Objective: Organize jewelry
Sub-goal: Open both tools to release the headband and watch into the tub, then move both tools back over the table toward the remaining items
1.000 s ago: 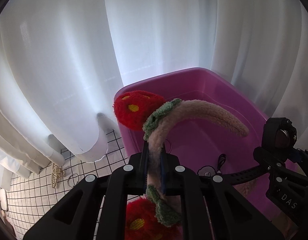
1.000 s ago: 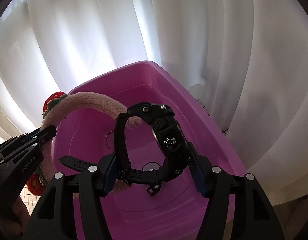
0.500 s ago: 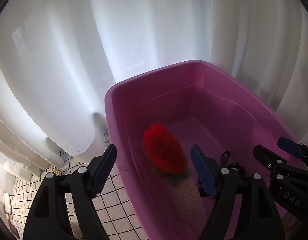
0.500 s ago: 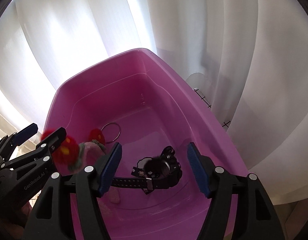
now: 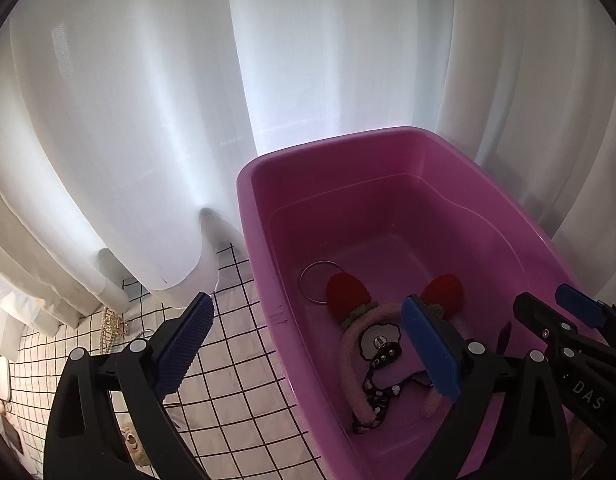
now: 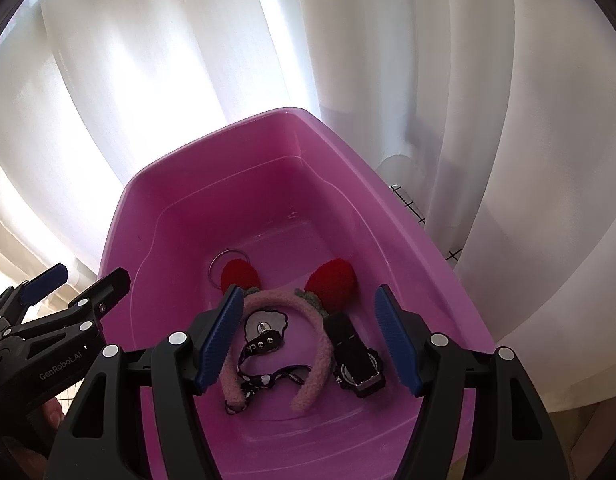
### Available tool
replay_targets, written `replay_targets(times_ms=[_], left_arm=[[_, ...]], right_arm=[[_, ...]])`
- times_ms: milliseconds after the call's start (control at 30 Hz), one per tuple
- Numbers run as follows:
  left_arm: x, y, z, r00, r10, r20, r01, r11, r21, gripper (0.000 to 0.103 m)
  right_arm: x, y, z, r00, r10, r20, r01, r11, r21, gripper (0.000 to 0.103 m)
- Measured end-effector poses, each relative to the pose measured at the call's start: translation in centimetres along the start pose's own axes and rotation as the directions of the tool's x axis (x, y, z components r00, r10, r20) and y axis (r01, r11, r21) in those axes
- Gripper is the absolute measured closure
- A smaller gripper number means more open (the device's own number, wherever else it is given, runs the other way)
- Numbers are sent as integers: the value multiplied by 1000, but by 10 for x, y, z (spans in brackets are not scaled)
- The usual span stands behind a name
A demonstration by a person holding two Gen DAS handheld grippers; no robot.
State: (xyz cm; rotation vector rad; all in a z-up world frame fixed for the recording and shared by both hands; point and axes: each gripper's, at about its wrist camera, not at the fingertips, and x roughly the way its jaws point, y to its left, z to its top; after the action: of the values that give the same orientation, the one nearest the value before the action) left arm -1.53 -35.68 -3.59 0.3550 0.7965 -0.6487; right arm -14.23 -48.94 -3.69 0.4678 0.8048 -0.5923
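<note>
A pink plastic tub point(image 5: 248, 208) point(image 6: 120, 232) holds a fuzzy pink headband point(image 6: 319, 344) point(image 5: 349, 364) with two red pom-poms point(image 6: 331, 280), a black wristwatch point(image 6: 353, 360), a metal ring point(image 5: 319, 286) point(image 6: 220, 264) and a black patterned strap with a white charm point(image 6: 264, 324) point(image 5: 377, 344). My left gripper point(image 5: 308, 344) is open and empty above the tub's left rim. My right gripper point(image 6: 311, 338) is open and empty above the tub's inside, over the headband and watch.
White curtains hang behind and beside the tub. A white cloth with a black grid point(image 5: 236, 368) covers the surface left of the tub. A gold chain point(image 5: 110, 328) and a small ring point(image 5: 142, 334) lie on it near the curtain.
A second ago my left gripper held the headband and my right held the watch. Both opened and dropped them into the tub. Both grippers have since drawn back and up.
</note>
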Motion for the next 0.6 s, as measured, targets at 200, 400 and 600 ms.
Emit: replay_targets(times_ms=[200,400,600], left_arm=[[-15,17,-6,1000,-12,8,12,998,-55,9],[-32,37,-14,1000,-15,16,16,996,-89,9],[-50,67,-30,1000,-20,17,22,990,-139,9]], right_arm=[[-13,16,-4,1000,22,19,-21,1000,-22,38],[-23,33,-10,999,42,29,-40,998,-42,38],[-33,59,-20,996,73,43,-70,995,-73,38]])
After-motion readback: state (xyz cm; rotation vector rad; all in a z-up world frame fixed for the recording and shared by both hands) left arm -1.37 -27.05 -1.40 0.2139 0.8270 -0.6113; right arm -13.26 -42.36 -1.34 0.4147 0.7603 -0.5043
